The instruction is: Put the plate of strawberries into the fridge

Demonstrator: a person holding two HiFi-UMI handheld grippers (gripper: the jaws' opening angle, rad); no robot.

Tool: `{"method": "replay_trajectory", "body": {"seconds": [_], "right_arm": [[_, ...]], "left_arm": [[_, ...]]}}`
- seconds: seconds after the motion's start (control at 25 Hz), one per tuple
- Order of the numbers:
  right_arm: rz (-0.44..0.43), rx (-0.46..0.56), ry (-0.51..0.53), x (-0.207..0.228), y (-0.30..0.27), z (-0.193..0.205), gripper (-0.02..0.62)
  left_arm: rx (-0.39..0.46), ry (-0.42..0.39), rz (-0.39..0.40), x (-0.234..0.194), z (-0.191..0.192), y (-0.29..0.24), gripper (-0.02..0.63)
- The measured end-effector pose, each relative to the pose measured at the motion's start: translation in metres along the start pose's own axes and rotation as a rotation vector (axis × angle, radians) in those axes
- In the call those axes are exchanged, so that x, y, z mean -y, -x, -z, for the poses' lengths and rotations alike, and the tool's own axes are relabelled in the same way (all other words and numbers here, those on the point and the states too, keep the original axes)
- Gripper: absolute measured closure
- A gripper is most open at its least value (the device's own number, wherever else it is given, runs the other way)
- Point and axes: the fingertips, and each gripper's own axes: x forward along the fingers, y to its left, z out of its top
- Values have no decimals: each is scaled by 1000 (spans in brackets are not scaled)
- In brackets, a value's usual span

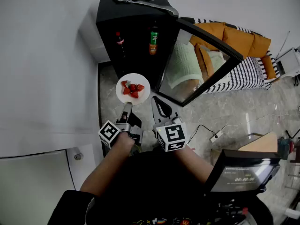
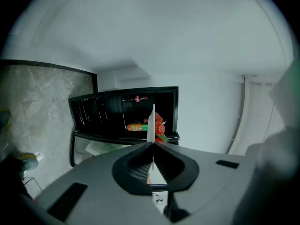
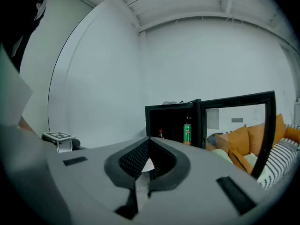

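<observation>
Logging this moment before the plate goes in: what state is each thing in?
Fridge door: open wide.
Plate: gripped at its rim, outside the fridge.
Strawberries: lying on the plate.
Left tool: shut on the plate.
Right tool: shut, empty.
Can: upright inside the fridge.
Bottle: upright inside the fridge.

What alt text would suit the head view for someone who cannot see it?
Seen from above, the left hand-held gripper grips the rim of a round white plate of red strawberries before an open black mini fridge. The right hand-held gripper is shut and empty beside it.
</observation>
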Motion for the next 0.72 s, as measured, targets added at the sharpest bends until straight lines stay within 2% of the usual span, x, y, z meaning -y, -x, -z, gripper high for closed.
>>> {"method": "replay_trajectory", "body": {"seconds": [0.16, 0.52, 0.72], "right_arm": [[16, 7, 21, 4, -2, 0, 592], [-13, -5, 33, 21, -6, 5, 592], [-64, -17, 43, 43, -14, 7, 592]], "left_arm": [[-8, -25, -17, -10, -2, 0, 597], [23, -41, -28, -15, 6, -11, 597], [83, 4, -18, -11, 19, -30, 597]]}}
